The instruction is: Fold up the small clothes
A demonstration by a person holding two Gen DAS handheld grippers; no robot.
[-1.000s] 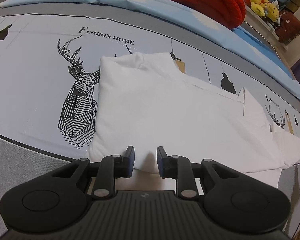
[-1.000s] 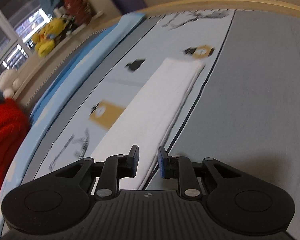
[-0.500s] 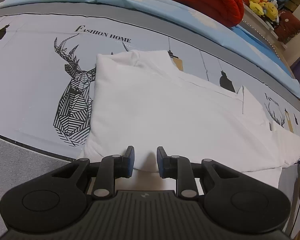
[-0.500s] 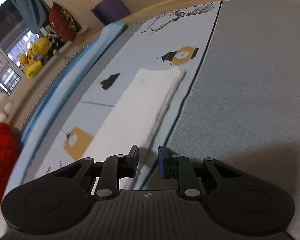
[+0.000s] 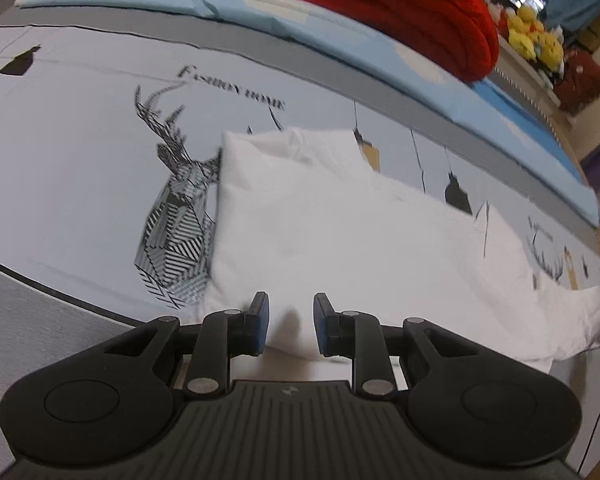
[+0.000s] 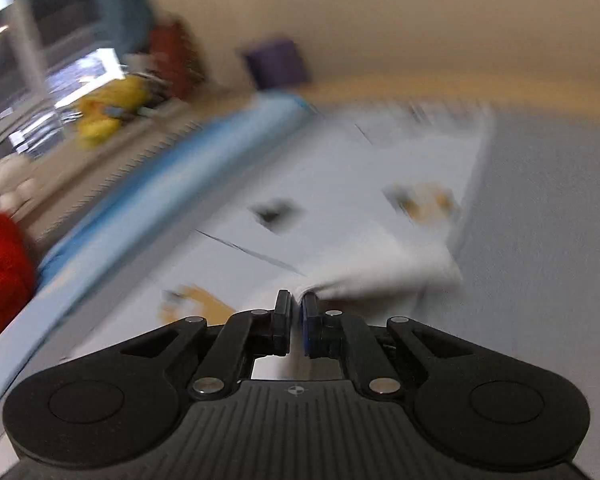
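Looking down my left gripper [image 5: 287, 322], I see my two fingers parted with a modest gap, blue pads facing each other. White cloth shows in the gap, but the pads do not press it. The white garment [image 5: 340, 232] lies stretched across the bedsheet [image 5: 80, 160], running from just in front of my fingertips away to the right. Its left edge lies just beside a printed deer [image 5: 176, 216], under the words "FASHION HOME". Beyond it a red blanket [image 5: 400, 12] is heaped at the far side of the bed, with yellow plush toys [image 5: 536, 44] on a ledge behind.

Along my right gripper [image 6: 296, 308], the picture is badly smeared. My fingers are pressed almost together, and a bunched edge of the garment [image 6: 380, 280] sits pinched between their tips, the cloth trailing off to the right over the sheet. A grey band [image 6: 540, 240] of bedding runs along the right; the blanket's red shows at the left edge.
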